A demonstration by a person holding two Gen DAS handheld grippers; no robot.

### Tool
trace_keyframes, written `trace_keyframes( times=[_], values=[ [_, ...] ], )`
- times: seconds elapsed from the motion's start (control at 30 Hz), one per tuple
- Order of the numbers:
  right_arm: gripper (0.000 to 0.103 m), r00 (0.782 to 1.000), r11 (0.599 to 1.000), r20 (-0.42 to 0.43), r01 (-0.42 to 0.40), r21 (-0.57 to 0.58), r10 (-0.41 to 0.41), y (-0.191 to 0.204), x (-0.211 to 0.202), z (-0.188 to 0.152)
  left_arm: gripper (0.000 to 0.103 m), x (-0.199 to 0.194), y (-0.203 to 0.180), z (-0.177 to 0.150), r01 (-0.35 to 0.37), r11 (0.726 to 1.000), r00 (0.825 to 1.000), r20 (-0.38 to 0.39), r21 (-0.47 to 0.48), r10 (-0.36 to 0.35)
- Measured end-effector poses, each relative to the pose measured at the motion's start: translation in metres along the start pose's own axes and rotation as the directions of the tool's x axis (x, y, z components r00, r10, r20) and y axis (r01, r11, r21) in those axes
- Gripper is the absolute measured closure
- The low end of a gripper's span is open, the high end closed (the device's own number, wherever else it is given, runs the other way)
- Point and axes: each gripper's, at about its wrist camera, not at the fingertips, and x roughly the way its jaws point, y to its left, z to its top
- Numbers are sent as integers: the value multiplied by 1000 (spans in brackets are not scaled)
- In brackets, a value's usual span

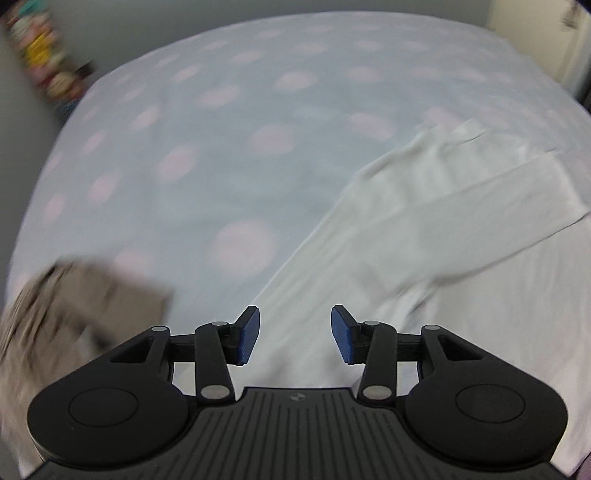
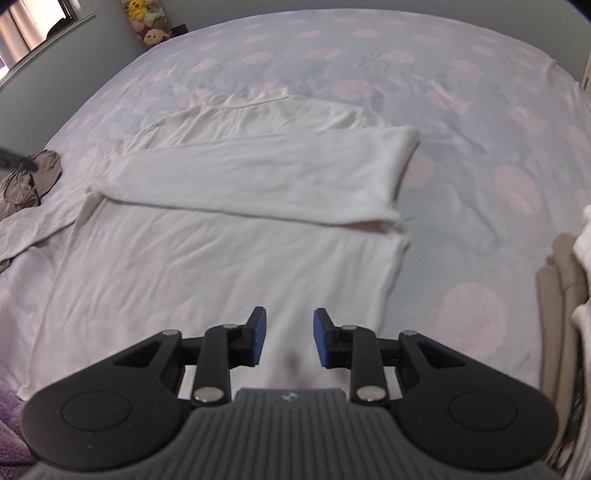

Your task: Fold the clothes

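White garment [image 2: 207, 258] lies spread flat on the bed [image 2: 461, 122], one sleeve [image 2: 258, 181] folded across its body — above it both claws hang with jaws apart and nothing between them, the left claw [image 1: 294, 334] over its edge, the right claw [image 2: 289, 338] over its hem.

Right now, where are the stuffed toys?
In the right wrist view, the stuffed toys sit at the top left, against the wall past the far corner of the bed, just right of the window.
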Motion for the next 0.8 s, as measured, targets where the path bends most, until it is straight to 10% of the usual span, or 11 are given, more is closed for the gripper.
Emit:
trace_keyframes(
  times=[0.47,0.7,0.8],
  values=[
    [65,999,987,-51,-13,-161,5,99,6,11,56,-45,152,-156,-235,915,970,-17,-327,243],
    [65,997,973,-77,-32,-227,15,137,12,12,56,-45,184,-207,-193,851,973,18,-489,231],
    [64,997,968,-82,-35,-247,15,149,12,12,72,-42,183,-215,-192,850,971,33,-490,238]
  ],
)
